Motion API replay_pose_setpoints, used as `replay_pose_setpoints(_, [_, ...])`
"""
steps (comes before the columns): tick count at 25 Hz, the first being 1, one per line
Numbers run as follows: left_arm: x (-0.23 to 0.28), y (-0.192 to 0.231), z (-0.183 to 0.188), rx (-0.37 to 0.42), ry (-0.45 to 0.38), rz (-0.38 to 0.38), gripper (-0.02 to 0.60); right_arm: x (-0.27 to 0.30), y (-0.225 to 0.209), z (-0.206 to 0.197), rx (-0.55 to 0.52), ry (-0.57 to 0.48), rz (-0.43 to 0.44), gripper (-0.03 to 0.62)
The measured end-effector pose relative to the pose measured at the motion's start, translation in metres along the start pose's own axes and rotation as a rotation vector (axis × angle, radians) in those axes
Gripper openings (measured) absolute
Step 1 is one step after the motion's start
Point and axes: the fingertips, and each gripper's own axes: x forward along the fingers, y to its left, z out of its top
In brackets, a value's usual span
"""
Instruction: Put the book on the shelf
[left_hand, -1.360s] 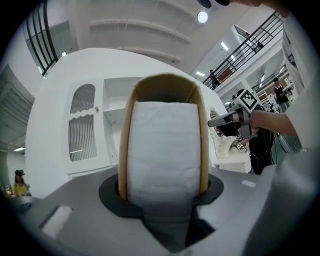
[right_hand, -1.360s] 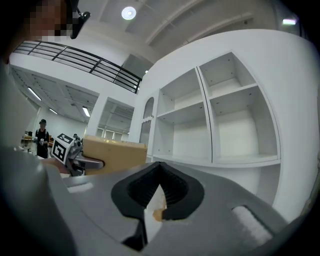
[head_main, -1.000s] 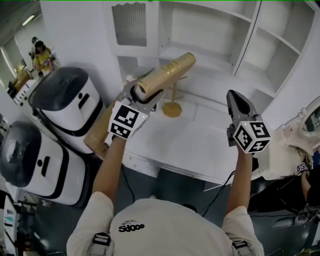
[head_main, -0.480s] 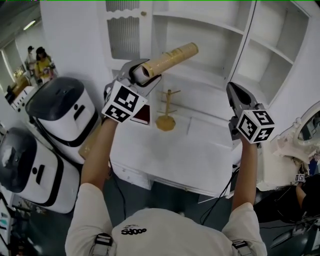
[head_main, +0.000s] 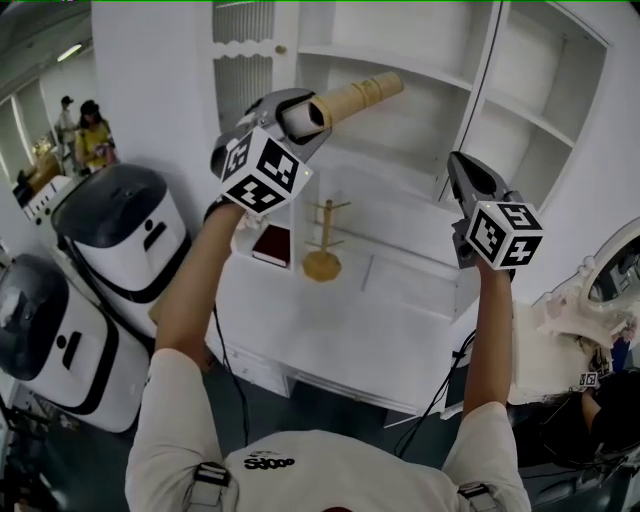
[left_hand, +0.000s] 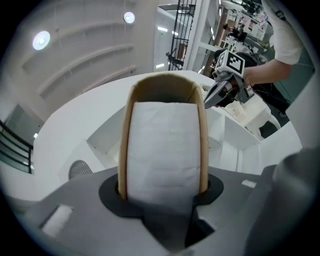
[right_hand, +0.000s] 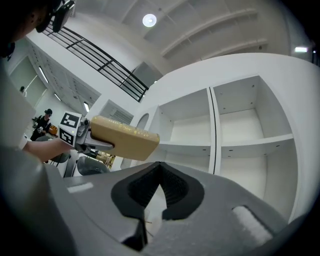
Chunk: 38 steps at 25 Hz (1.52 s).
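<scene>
Tan-covered, white-paged book (head_main: 360, 95): clenched in my left gripper (head_main: 300, 112) fingers.
White shelf (head_main: 400, 70): I'd level book, slide flat.
Right gripper (head_main: 458, 168): fingers closed, empty.

White desk (head_main: 400, 320) under open white shelves (head_main: 530, 110) — small wooden rack (head_main: 322, 262), dark red book (head_main: 272, 246) just beside it

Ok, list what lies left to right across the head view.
White rounded appliances → dark red book → wooden peg stand → right gripper. Left out: the left gripper with its tan book, which spans over the red book and stand.
</scene>
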Motion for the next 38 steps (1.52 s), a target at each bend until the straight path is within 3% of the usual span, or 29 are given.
replay_pose_setpoints(3, [0.009, 0.013, 0.010, 0.070, 0.014, 0.028, 0.247, 0.003, -0.010, 0.004, -0.014, 0.002, -0.015, 0.002])
replay_pose_setpoints(12, [0.025, 0.038, 0.053, 0.164, -0.019, 0.063, 0.245, 0.008, -0.009, 0.019, -0.046, -0.016, 0.001, 0.002])
replay_pose_setpoints(18, [0.055, 0.051, 0.071, 0.350, 0.029, 0.103, 0.245, 0.008, -0.009, 0.013, -0.042, -0.008, 0.002, 0.002])
replay_pose_setpoints(24, [0.101, 0.044, 0.068, 0.513, 0.116, 0.031, 0.245, 0.004, -0.015, 0.001, -0.043, 0.012, -0.008, 0.002])
replay_pose_setpoints(29, [0.133, 0.045, 0.066, 0.584, 0.156, -0.001, 0.245, 0.001, -0.025, -0.002, -0.057, 0.021, -0.024, 0.002])
replay_pose_setpoints(38, [0.198, 0.047, 0.061, 0.598, 0.208, -0.069, 0.247, 0.014, -0.035, -0.016, -0.086, 0.040, 0.004, 0.002])
